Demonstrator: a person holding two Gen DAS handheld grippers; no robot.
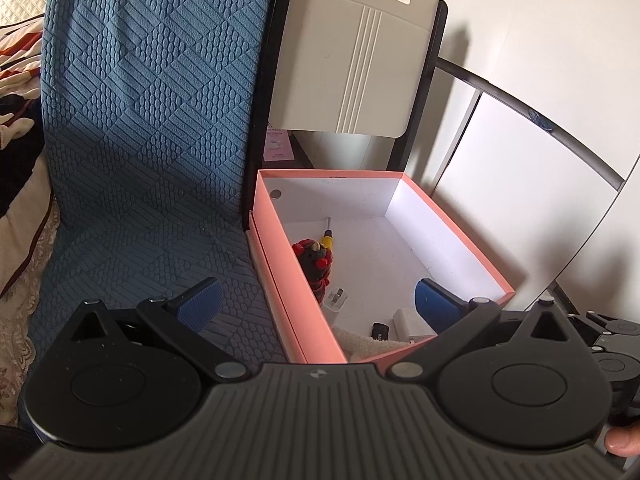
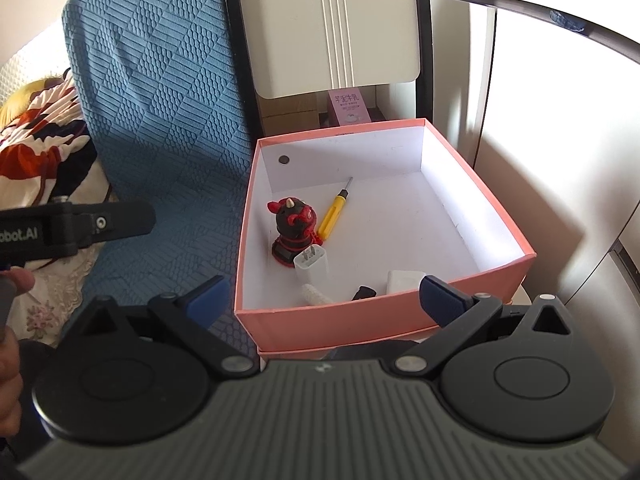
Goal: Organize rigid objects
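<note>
Blue quilted fabric (image 2: 160, 92) flanks a pink cardboard box (image 2: 400, 320) whose near wall half-hides a small black object (image 2: 364, 292); both the left gripper (image 1: 320, 304) and right gripper (image 2: 328, 300) gape apart, holding nothing; a "obot.AI" label is cut off.

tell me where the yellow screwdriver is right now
In the right wrist view, the yellow screwdriver lies inside the pink box, near its back wall, just right of the red-and-black figurine.
</note>
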